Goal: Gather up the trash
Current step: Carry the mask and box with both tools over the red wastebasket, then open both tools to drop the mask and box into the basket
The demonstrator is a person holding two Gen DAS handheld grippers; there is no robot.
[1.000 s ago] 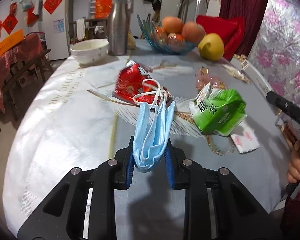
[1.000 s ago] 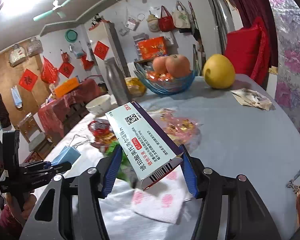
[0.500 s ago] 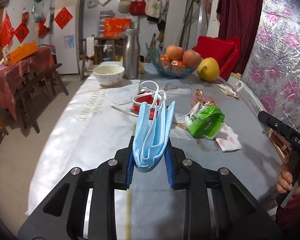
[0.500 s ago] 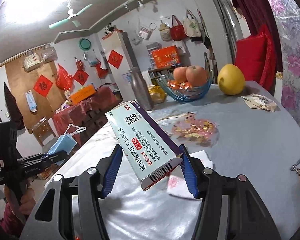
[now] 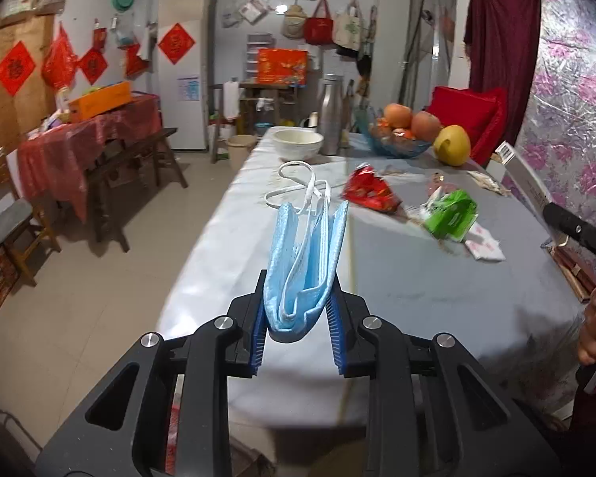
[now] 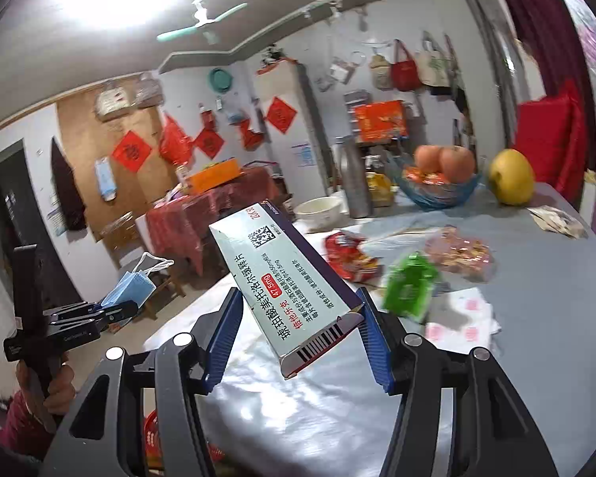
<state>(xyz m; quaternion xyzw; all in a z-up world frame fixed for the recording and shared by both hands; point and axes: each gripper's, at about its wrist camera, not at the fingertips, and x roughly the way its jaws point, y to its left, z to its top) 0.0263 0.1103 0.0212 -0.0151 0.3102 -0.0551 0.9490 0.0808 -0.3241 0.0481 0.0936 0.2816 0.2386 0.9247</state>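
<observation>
Spreading across both views, the desk (image 5: 437,278) carries a red wrapper (image 5: 371,190), a green packet (image 5: 451,214) and a tissue (image 5: 484,247). Clenched on a pill box (image 6: 294,284), the right hand-held gripper (image 6: 298,338) holds it above the desk edge, long axis pointing up and away. Gripped in the left hand-held gripper (image 5: 298,330), a folded blue mask (image 5: 304,262) stands upright with loops on top, its lower fold hidden between the pads.

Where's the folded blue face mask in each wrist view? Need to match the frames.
Left wrist: folded blue face mask at centre, pinched in the left gripper.
Right wrist: same mask far left, mid-height, sticking up from that gripper.
Shared landmark: crumpled green plastic wrapper on the grey-clothed table.
</observation>
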